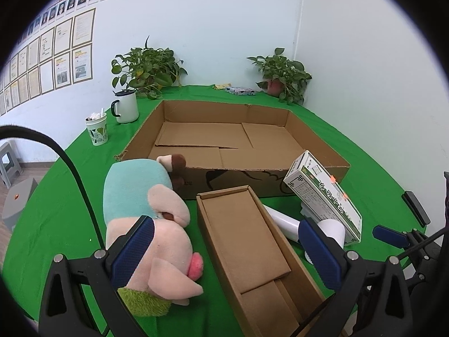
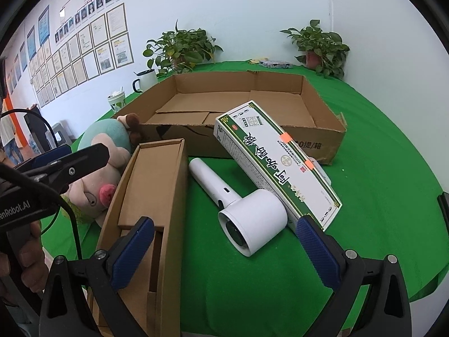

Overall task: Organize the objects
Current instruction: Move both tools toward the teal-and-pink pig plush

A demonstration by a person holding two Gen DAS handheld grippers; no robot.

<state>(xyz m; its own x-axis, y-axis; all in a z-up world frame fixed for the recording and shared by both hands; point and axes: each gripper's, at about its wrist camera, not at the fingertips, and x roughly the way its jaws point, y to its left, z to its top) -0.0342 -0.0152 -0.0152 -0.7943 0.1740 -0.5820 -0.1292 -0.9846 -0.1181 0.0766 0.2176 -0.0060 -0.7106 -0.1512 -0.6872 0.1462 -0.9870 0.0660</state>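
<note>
Left hand-held gripper (image 1: 224, 247) released above narrow brown cardboard box (image 1: 247, 233); right hand-held gripper (image 2: 224, 248) released above white plastic hair dryer (image 2: 247, 210).

Pale white walls (image 1: 224, 28) carried rows of framed paper notices (image 1: 64, 53); a grey plastic stool (image 1: 9, 165) stood on wooden flooring.

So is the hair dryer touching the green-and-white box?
Touching. In the right wrist view the white hair dryer has its head pressed against the green-and-white box's lower side, no gap showing.
</note>
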